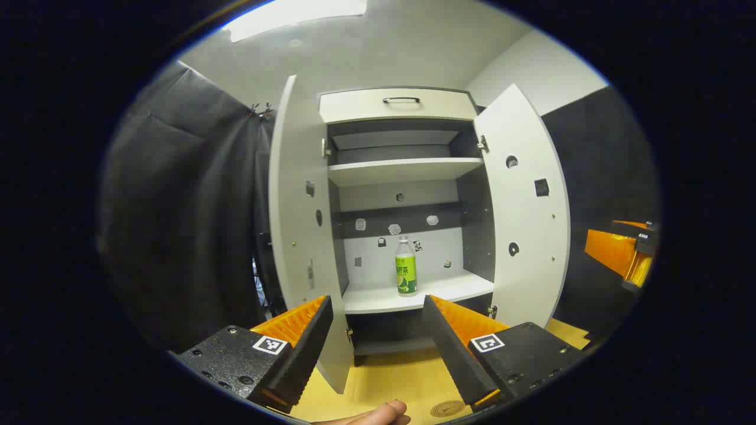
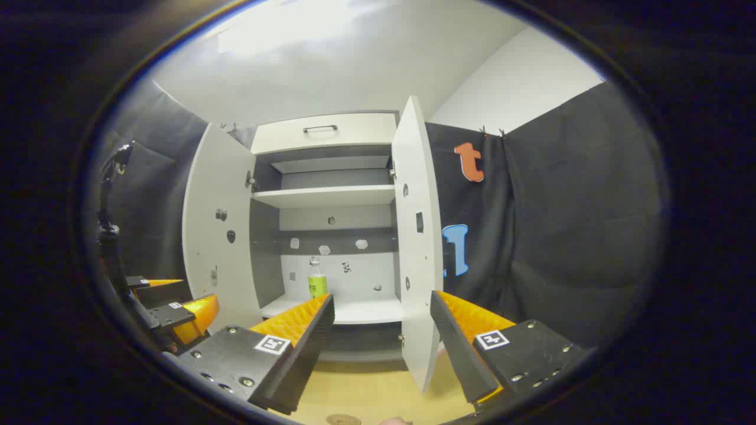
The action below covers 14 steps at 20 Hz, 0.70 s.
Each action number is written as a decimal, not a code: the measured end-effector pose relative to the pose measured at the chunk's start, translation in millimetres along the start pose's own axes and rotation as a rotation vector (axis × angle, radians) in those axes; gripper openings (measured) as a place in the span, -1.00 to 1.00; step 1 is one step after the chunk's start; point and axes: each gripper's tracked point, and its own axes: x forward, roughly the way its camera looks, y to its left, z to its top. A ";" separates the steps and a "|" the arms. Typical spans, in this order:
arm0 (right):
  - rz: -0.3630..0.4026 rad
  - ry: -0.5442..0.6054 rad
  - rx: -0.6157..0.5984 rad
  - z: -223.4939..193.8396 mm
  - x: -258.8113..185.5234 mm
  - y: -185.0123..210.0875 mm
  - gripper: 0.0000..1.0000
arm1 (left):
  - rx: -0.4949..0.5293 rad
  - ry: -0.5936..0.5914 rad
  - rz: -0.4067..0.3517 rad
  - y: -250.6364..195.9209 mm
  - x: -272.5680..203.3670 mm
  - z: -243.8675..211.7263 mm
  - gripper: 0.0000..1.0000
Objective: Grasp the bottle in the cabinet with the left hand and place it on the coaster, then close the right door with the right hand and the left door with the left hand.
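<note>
Here the left hand-held gripper [image 1: 378, 339], jaws gaping wide, is lining up on the bottle [image 1: 406, 267] standing on the cabinet's lower shelf [image 1: 413, 295]; both doors are standing open for access.

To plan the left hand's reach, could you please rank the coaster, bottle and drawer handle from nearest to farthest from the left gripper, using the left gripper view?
1. Coaster: on the table, just below the left gripper.
2. Bottle: upright on the lower shelf, straight ahead.
3. Drawer handle: top of the cabinet.
</note>
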 end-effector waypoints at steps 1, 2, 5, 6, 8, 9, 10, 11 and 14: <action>0.005 0.004 -0.003 5.4 -1.3 2.1 0.97 | -0.017 0.011 0.009 2.7 -3.2 2.5 0.93; 0.009 0.011 -0.008 7.6 1.2 1.0 0.96 | -0.025 0.021 0.014 4.0 -5.3 6.9 0.93; 0.007 0.009 -0.013 21.0 3.3 -11.6 0.97 | -0.026 0.021 0.040 6.1 -9.6 28.0 0.94; 0.008 0.014 0.000 22.5 2.7 -15.7 1.00 | -0.021 0.015 0.046 4.6 -11.1 35.5 0.94; 0.009 0.029 0.023 23.8 1.1 -23.2 1.00 | -0.010 -0.016 0.040 -5.1 -11.8 55.4 0.94; 0.008 0.030 0.027 26.8 2.0 -28.2 0.97 | 0.012 -0.002 0.034 -13.1 -14.1 56.9 0.92; 0.013 0.035 0.026 24.9 2.4 -31.1 0.97 | 0.031 -0.004 0.036 -16.9 -15.3 59.4 0.94; 0.021 0.034 0.023 25.7 3.6 -32.9 0.97 | 0.039 -0.017 0.039 -20.8 -16.2 66.5 0.94; 0.038 0.003 -0.015 31.5 4.6 -35.3 0.96 | 0.036 -0.010 0.045 -31.6 -21.1 67.4 0.93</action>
